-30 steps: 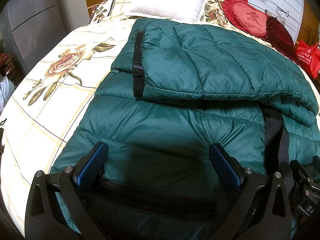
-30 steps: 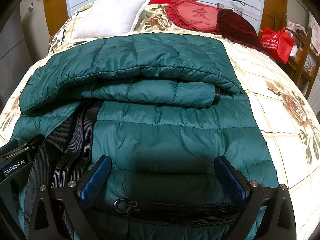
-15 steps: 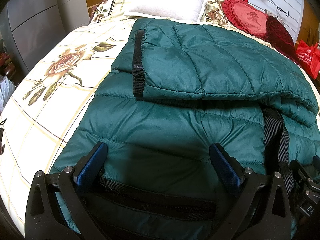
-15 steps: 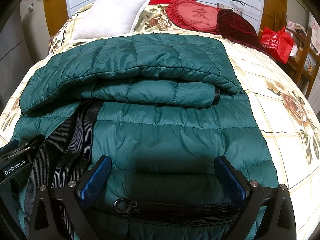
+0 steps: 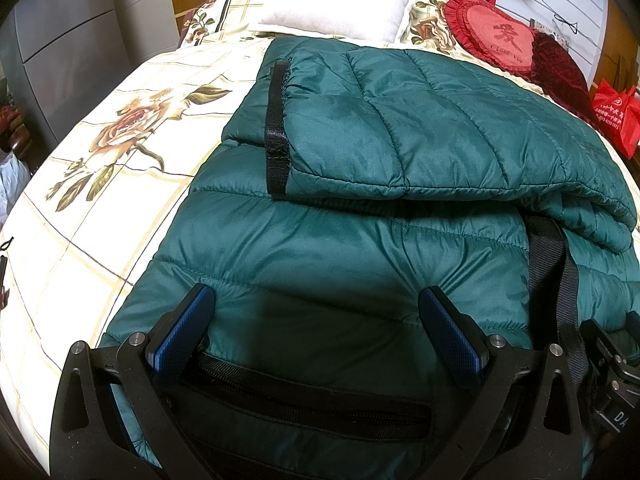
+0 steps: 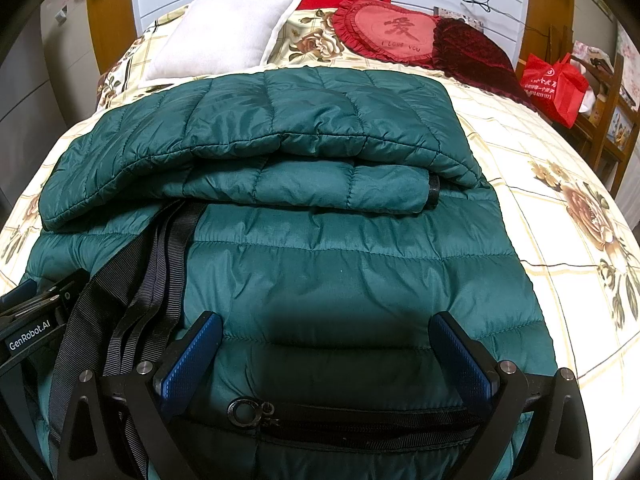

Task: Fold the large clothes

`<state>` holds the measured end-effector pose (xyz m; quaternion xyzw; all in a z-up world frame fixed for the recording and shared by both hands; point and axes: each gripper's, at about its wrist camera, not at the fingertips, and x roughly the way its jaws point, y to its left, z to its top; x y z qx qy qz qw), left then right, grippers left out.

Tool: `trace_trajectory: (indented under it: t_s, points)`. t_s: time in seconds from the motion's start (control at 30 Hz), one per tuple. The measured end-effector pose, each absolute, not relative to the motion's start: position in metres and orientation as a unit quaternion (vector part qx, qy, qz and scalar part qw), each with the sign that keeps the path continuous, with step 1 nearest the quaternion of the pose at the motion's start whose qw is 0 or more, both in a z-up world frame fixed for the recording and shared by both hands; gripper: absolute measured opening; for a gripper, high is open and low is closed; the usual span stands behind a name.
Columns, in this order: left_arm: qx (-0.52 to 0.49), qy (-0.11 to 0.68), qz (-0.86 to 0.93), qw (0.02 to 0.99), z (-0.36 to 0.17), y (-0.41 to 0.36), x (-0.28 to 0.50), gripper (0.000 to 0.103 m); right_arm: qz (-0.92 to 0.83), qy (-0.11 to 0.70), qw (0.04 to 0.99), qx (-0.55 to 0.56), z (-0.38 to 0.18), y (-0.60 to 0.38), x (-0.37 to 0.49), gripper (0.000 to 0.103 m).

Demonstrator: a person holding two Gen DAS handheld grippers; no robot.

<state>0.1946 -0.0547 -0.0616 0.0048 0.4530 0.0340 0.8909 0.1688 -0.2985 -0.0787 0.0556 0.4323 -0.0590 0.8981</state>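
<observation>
A green quilted jacket [image 5: 360,248] lies partly folded on a floral bed [image 5: 100,184], below a white pillow [image 6: 224,36] and red heart cushion [image 6: 392,32]. The left gripper [image 5: 316,332] and right gripper [image 6: 326,354] rest over the jacket's near hem, fingers spread wide, gripping nothing.

Bare floral bedspread [image 5: 100,200] lies open at nine o'clock of the folded green jacket [image 5: 360,248], and at three o'clock in the right view. Toward twelve o'clock, a white pillow [image 6: 224,36] and red cushions [image 6: 396,32] block passage.
</observation>
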Motion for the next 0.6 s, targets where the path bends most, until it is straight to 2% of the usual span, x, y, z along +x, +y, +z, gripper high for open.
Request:
trace_trajectory:
  t_s: [0.6]
  points:
    - [0.005,0.453,0.034,0.891,-0.0616,-0.0544,0.1944,0.103,-0.058,0.432,0.898,0.058,-0.0767,-0.2979,0.1698,0.103]
